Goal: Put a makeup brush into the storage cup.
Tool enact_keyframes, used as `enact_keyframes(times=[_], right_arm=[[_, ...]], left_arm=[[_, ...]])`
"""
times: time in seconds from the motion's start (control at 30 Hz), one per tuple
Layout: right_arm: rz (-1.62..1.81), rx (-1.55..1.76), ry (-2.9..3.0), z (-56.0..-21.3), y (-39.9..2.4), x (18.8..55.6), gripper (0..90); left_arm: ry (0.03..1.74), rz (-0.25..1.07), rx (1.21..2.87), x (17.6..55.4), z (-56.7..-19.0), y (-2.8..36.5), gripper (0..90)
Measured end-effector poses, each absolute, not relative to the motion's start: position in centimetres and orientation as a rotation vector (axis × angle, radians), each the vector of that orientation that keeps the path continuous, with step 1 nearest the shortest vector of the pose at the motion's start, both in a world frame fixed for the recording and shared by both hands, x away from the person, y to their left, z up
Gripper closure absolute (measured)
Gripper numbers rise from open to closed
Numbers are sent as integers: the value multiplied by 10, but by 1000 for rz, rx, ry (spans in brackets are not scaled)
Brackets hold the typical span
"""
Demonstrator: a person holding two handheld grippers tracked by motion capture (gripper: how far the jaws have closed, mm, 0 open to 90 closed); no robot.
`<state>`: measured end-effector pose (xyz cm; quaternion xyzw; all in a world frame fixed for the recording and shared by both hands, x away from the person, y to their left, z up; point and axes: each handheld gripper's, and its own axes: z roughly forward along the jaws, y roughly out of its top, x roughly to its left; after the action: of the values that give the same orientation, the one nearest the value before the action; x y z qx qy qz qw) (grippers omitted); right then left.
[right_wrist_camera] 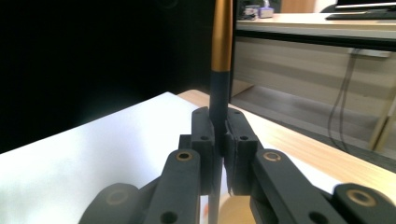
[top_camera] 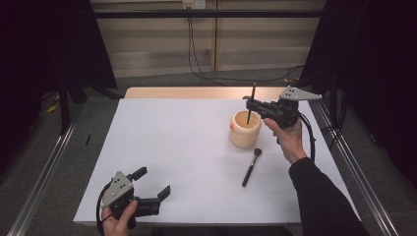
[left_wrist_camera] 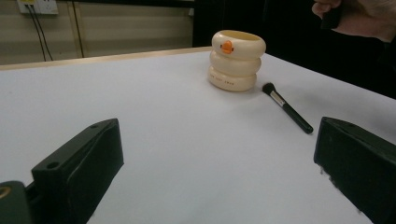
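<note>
The cream ribbed ring-stacked cup (top_camera: pixel 245 129) stands on the white bench (top_camera: pixel 172 147), toward its far right. Just before the cup and slightly right lies the black-handled makeup brush (top_camera: pixel 251 167). A thin dark pencil-like stick (top_camera: pixel 251 105) rises upright from inside the cup, clamped by the right hand-held gripper (top_camera: pixel 253 104) just right of the cup. The left hand-held gripper (top_camera: pixel 153 184) sits well left of the cup, at the near edge.

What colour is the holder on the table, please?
Cream, with an orange mark; the holder shows best in the left gripper view.
</note>
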<state>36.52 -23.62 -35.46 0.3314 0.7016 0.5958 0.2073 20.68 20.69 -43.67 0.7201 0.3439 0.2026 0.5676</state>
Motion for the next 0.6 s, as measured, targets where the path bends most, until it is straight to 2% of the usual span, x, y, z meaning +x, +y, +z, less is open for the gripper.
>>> enact_keyframes(times=[0.6], right_arm=[[1570, 1047, 1907, -385, -246, 384, 833]], left_arm=[[801, 482, 1671, 204, -435, 207, 12]])
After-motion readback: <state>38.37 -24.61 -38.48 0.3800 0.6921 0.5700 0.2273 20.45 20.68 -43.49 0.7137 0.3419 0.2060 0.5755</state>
